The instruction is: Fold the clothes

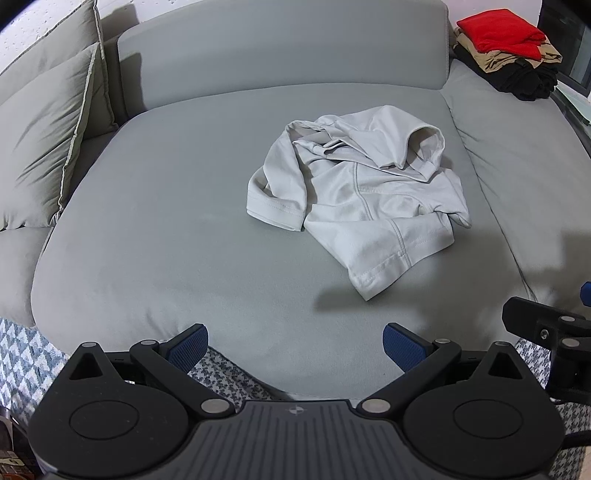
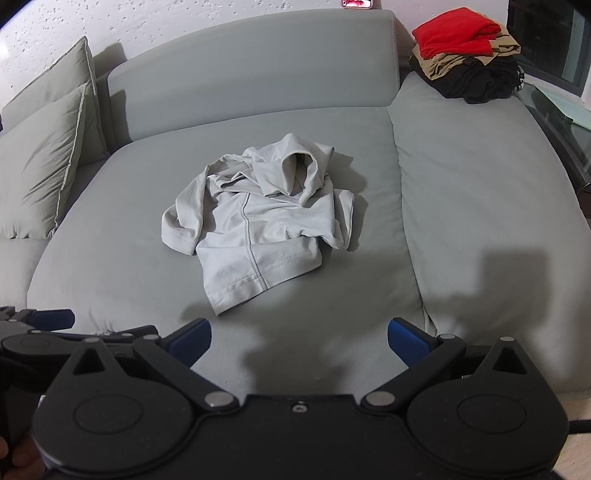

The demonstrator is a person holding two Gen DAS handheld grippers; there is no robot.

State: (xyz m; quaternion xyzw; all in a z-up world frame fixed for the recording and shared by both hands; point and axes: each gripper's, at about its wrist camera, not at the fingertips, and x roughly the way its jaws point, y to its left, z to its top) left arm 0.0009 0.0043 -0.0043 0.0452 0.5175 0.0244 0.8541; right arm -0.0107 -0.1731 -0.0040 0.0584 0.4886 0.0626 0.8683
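Left tongs spread wide; right tongs likewise, empty.

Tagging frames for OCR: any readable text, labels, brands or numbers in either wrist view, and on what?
No readable text in either view.
Pale grey garment: no print or tag shows.
Folded clothes stack: the tan item has dark markings, too small to read.
Red-lit object at the top edge above the sofa backrest: blurred, illegible.
Left gripper: only a small crosshair mark on its body, no letters.
Right gripper: unmarked.
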